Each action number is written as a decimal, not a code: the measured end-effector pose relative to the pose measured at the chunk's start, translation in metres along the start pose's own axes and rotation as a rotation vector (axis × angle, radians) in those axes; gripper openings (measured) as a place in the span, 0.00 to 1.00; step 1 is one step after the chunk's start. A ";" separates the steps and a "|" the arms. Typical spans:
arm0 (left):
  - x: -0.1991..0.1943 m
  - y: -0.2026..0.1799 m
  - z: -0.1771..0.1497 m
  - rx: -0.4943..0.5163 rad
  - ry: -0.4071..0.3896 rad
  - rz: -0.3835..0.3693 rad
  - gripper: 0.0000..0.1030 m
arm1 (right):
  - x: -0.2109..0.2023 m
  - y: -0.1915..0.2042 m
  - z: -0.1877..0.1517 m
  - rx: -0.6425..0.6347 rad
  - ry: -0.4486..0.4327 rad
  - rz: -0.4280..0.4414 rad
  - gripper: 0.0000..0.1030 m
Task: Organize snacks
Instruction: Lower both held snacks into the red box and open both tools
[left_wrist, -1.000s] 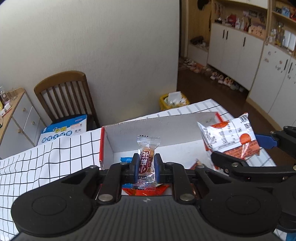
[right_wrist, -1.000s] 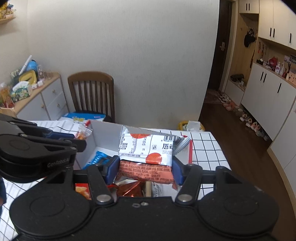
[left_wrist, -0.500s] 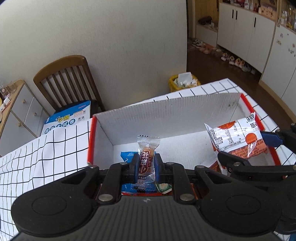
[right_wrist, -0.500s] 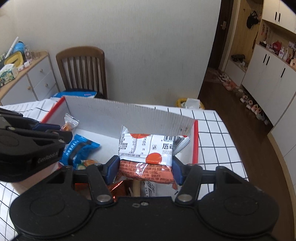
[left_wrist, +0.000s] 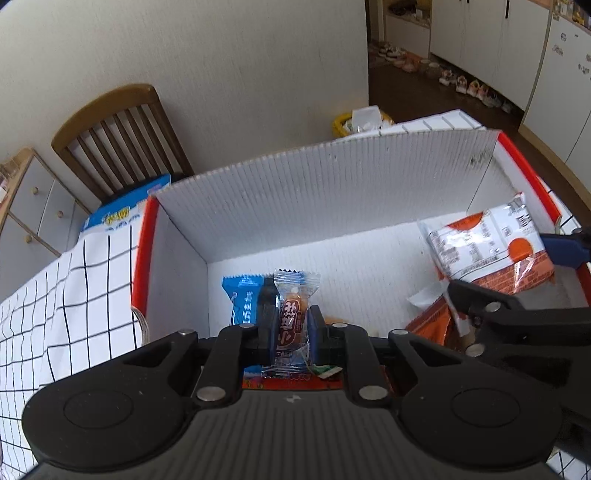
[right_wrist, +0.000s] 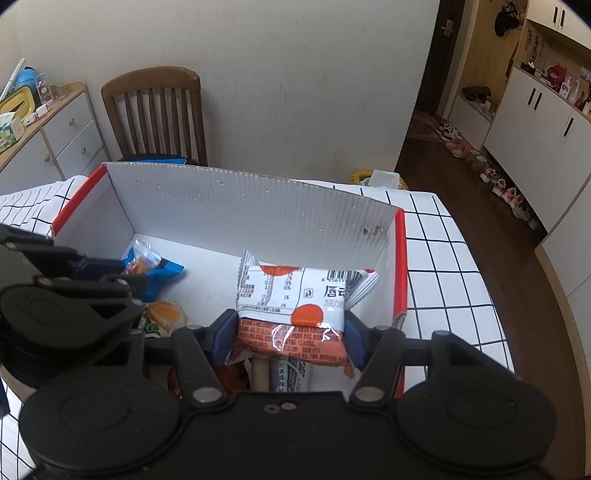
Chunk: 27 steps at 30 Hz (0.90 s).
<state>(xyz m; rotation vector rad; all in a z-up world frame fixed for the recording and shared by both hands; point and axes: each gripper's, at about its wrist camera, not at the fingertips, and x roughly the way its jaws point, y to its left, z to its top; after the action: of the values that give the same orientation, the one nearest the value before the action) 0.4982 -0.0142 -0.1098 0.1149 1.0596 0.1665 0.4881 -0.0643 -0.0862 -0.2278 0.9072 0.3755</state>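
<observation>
Left tongs (left_wrist: 291, 325) clamping candy (left_wrist: 293, 314), right tongs (right_wrist: 286, 338) clamping packet (right_wrist: 295, 306), box (left_wrist: 332, 192) floor bare between

Both tongs (left_wrist: 291, 325) (right_wrist: 291, 332) — lower, into box (left_wrist: 332, 184)

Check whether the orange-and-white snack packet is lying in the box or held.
Held: the right hand-held gripper clamps the orange-and-white snack packet above the white corrugated box.

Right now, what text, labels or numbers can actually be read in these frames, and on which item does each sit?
"唇动": orange-and-white packet in the right gripper.
Barcode digits on it begin "6 9561", rest cut off.
Brown candy wrapper in the left gripper: characters too distorted.
Blue packet, white print: too blurred.
</observation>
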 end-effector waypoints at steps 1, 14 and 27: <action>0.001 0.000 0.000 -0.001 0.002 0.006 0.16 | 0.000 -0.001 0.000 0.006 0.001 0.002 0.58; -0.002 -0.002 -0.009 -0.037 0.022 -0.026 0.16 | -0.013 -0.009 -0.007 0.059 -0.013 -0.002 0.65; -0.041 0.011 -0.021 -0.054 -0.033 -0.046 0.19 | -0.059 -0.007 -0.014 0.089 -0.079 0.013 0.70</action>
<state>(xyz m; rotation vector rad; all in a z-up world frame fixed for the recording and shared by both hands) 0.4596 -0.0109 -0.0827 0.0441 1.0234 0.1509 0.4480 -0.0889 -0.0472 -0.1242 0.8459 0.3525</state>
